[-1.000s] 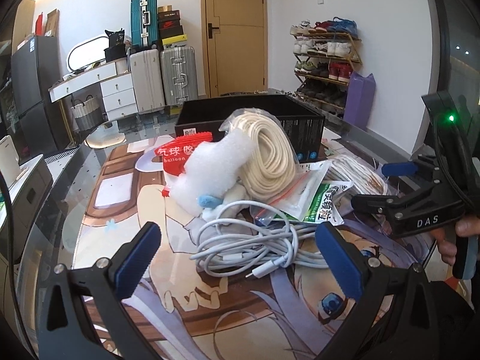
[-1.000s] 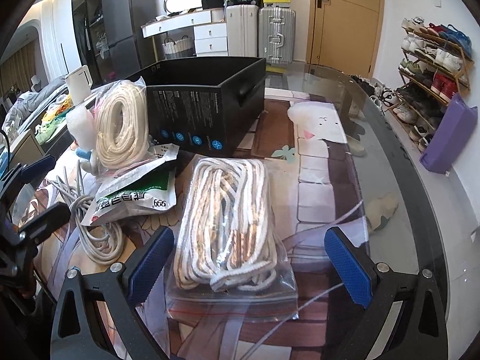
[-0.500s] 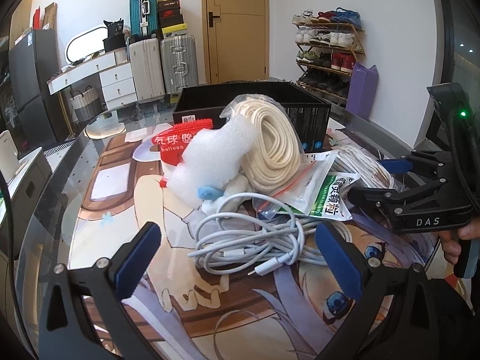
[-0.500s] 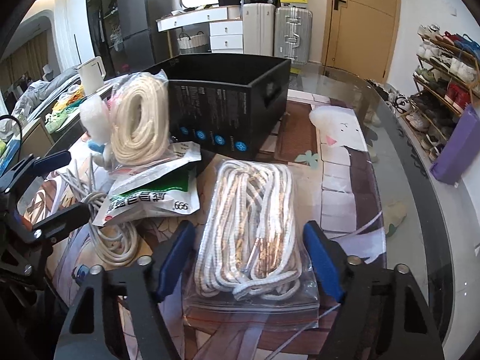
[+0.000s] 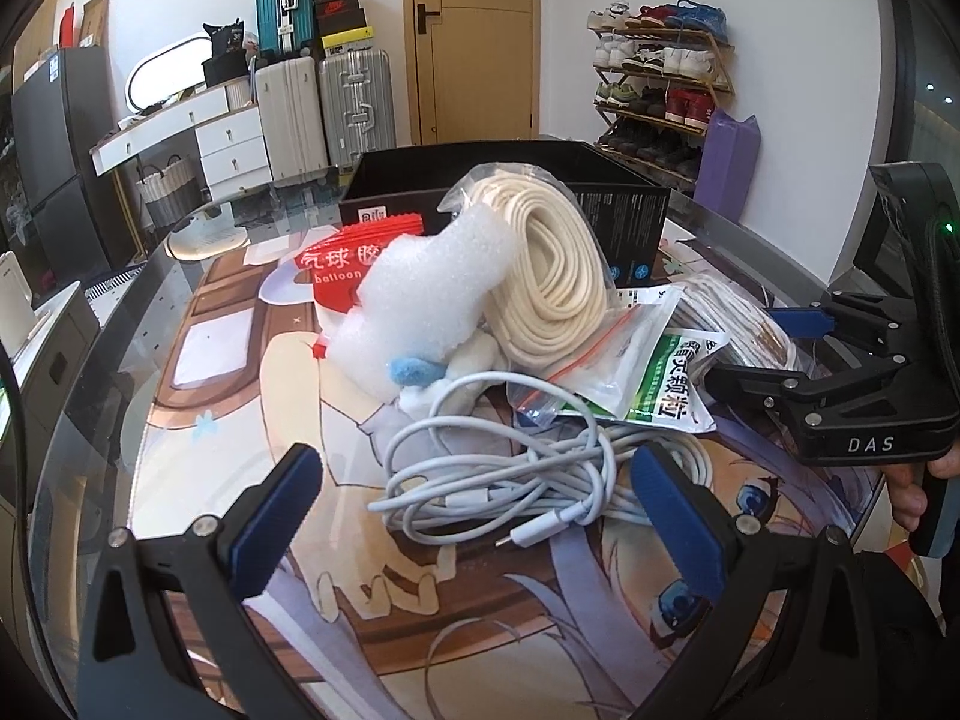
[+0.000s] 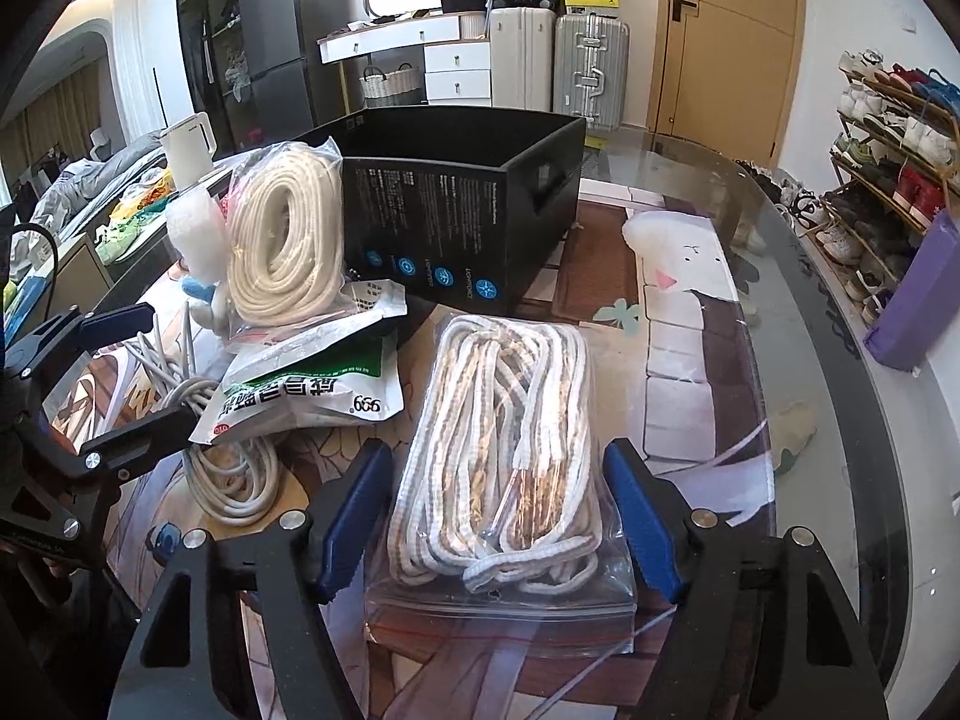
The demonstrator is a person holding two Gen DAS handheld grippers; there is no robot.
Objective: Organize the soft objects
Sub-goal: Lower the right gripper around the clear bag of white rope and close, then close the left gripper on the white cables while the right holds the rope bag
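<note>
Sitting on the table [image 6: 690, 324] with its cartoon picture under glass is a big black box [image 6: 456, 222], open at the top, at the far side. All the soft things lie in front of it.

Biggest of these is the bag of cream rope [image 5: 552, 276], a fat round coil leaning on the box. Next is the bag of striped cord [image 6: 510, 450], flat and clear and shiny, with white and gold loops inside. It lies right between the jaws of the right gripper [image 6: 495, 516]. Its long side runs from near to far, so the blue pads [image 6: 354, 510] stand one on each side of its width. The jaws are spread a bit wider than the bag and do not touch it yet. This hand is the nearer one, so I think it will squeeze the bag next.

Then comes the bubbly white foam [image 5: 420, 306], the red packet [image 5: 342, 264], and the green and white pouch [image 6: 312, 396].

The left gripper [image 5: 480, 516] has its jaws spread wide. The smooth, loopy white cable [image 5: 510, 474] lies just ahead of them.
</note>
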